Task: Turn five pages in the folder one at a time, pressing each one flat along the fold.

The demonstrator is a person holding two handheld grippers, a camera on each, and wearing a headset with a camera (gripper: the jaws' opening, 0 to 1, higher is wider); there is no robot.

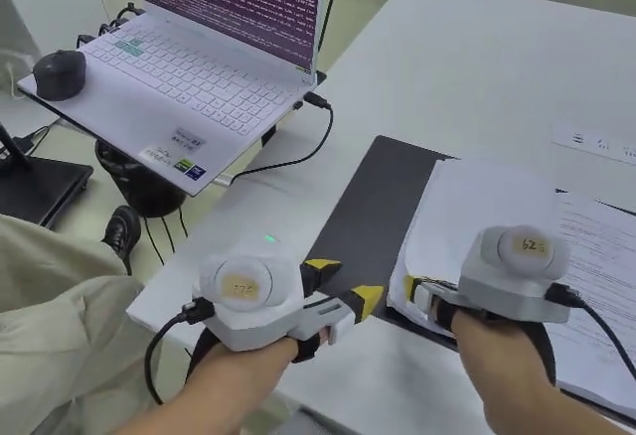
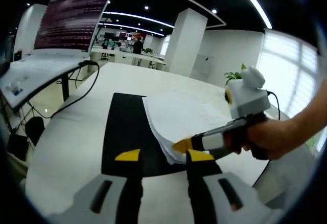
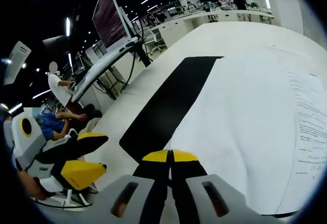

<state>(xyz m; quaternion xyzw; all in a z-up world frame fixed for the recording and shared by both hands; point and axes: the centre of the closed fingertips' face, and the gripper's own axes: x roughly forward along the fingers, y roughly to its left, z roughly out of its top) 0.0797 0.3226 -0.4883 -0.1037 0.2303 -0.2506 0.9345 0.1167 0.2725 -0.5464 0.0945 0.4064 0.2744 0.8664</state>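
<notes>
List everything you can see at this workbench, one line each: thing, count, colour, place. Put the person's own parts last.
table: one, white, under the folder
laptop: one, white, purple screen lit, far left
mouse: one, dark, at the laptop's left edge
cable: one, black, from the laptop's right side
folder: one, black, open, near side
top page: one, white, lifted over the folder
printed pages: stack, white, folder's right half
left gripper: one, white, yellow tips, open, above the folder's near edge
right gripper: one, same colours, shut on the top page
left hand, right hand: one each, round the handles
</notes>
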